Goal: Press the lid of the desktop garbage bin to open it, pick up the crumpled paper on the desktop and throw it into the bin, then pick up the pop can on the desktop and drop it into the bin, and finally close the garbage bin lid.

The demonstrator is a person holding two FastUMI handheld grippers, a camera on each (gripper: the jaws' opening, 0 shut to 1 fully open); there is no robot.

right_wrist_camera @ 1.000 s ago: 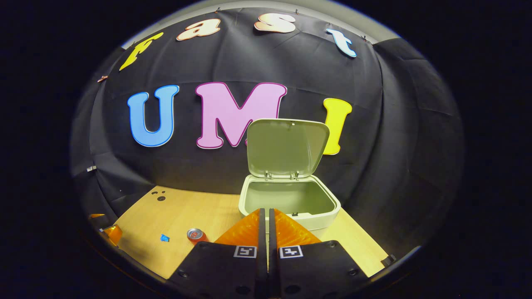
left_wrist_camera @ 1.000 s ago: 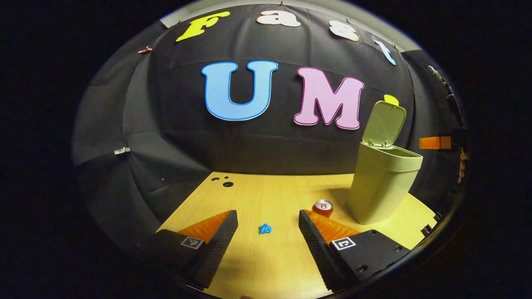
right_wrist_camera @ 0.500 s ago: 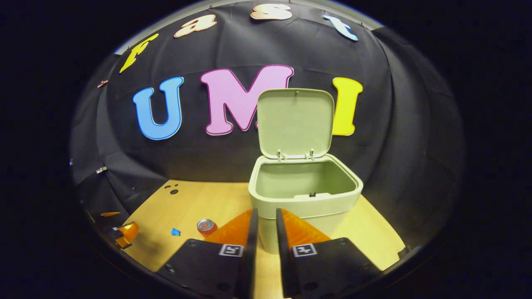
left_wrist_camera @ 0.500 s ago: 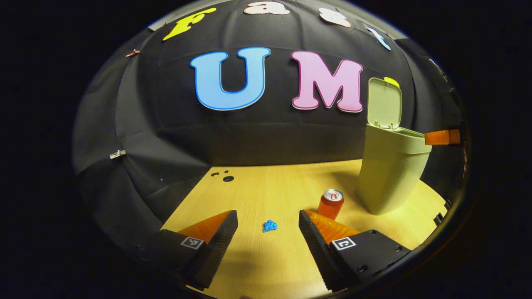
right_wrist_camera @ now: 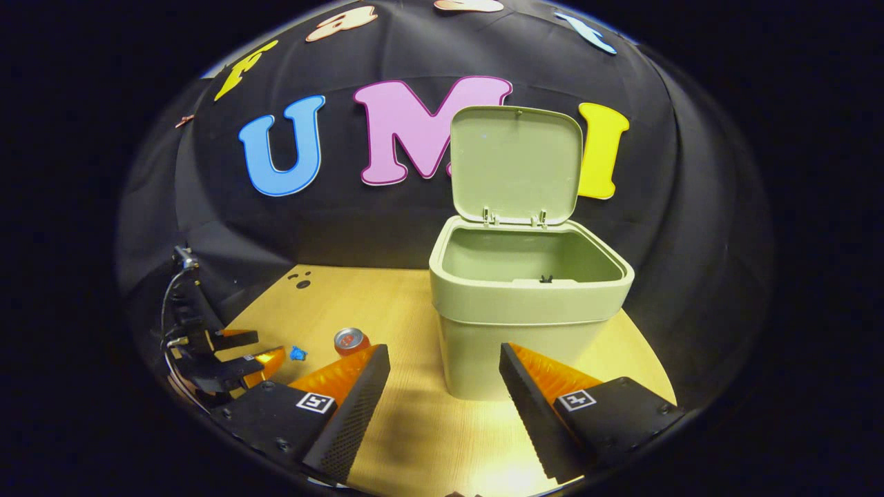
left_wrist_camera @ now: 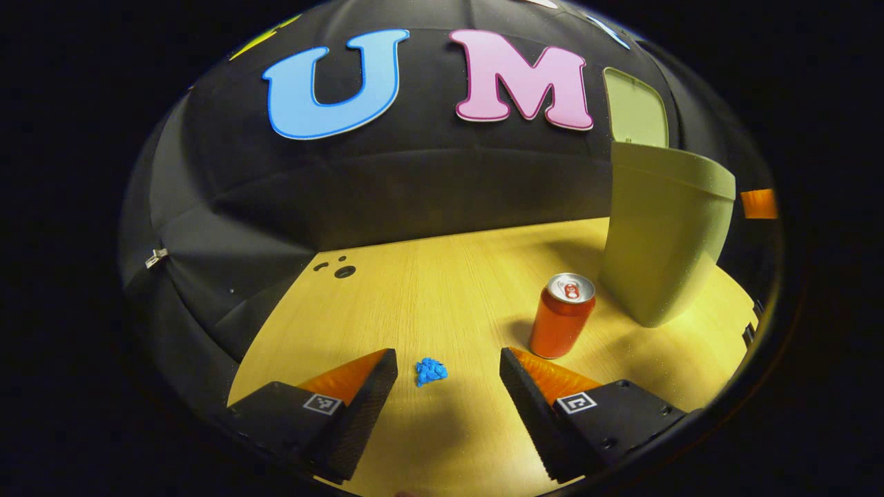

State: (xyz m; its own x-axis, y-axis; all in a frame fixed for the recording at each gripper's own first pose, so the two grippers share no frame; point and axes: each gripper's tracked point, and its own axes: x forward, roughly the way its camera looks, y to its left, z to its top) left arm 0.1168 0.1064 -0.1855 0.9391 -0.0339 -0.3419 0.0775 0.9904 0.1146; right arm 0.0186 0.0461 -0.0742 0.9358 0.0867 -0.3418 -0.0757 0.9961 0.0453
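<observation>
Now, left gripper view: the left gripper (left_wrist_camera: 449,386) has dropped lower and closer to the desk (left_wrist_camera: 428,290) than a second ago, fingers spread wide and holding nothing. The crumpled paper (left_wrist_camera: 431,371) lies on the desk right between the fingertips, not touched yet. The can (left_wrist_camera: 561,315) stands upright just right of the right finger, near the bin (left_wrist_camera: 663,241), which is farther right. Looks like the paper grab is next.

Right gripper view: the right gripper (right_wrist_camera: 445,379) was pressed together a second ago and is now spread wide, backed off, holding nothing. The bin's lid (right_wrist_camera: 516,162) stands fully up, bin open and apparently empty. So the lid step is done. Can and paper sit near left, beside the left gripper.
</observation>
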